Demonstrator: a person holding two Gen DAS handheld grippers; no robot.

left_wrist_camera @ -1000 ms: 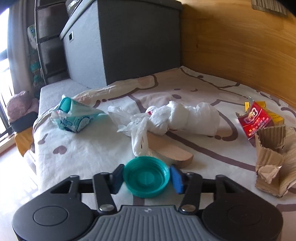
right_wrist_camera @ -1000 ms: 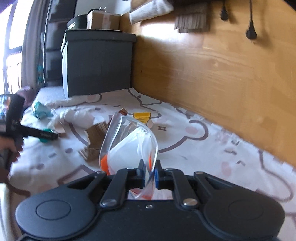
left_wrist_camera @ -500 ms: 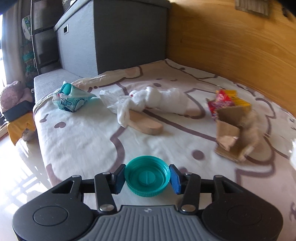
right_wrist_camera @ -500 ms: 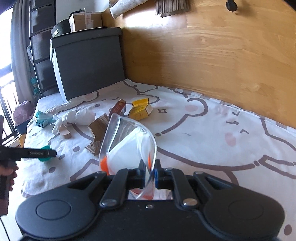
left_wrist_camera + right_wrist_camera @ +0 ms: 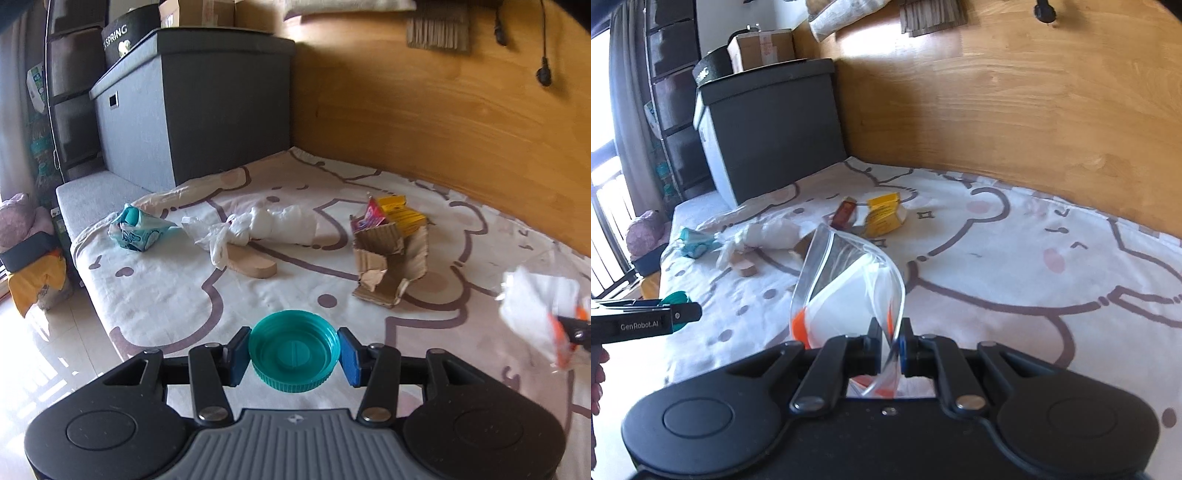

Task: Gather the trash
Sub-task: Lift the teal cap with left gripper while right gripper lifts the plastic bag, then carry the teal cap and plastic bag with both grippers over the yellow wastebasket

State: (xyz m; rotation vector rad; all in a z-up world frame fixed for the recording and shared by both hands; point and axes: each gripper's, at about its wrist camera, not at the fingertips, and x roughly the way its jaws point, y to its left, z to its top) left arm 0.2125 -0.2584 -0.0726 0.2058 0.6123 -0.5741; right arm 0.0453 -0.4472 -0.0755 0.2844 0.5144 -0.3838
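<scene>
My left gripper [image 5: 294, 354] is shut on a teal bottle cap [image 5: 294, 354] and holds it above the bed's near edge. In the right wrist view it shows at the left [image 5: 679, 314]. My right gripper [image 5: 888, 345] is shut on the rim of a clear plastic bag [image 5: 849, 280] with orange marks, its mouth open upward. The bag shows at the right of the left wrist view [image 5: 539, 314]. On the bed lie torn cardboard [image 5: 388, 266], a red packet [image 5: 373, 216], a yellow box [image 5: 884, 216], a knotted white bag [image 5: 273, 227], a wooden piece [image 5: 251, 262] and a teal wipes pack [image 5: 138, 230].
The bed sheet [image 5: 166, 295] has a cartoon print. A wooden wall [image 5: 443, 129] runs along the far side. A dark grey storage box [image 5: 192, 107] stands at the bed's head. Drawers [image 5: 70, 96] and floor clutter [image 5: 33, 280] lie to the left.
My left gripper has pulled back and up from the trash with the cap in it and turned right, so the bag now shows. My right gripper has kept hold of the bag.
</scene>
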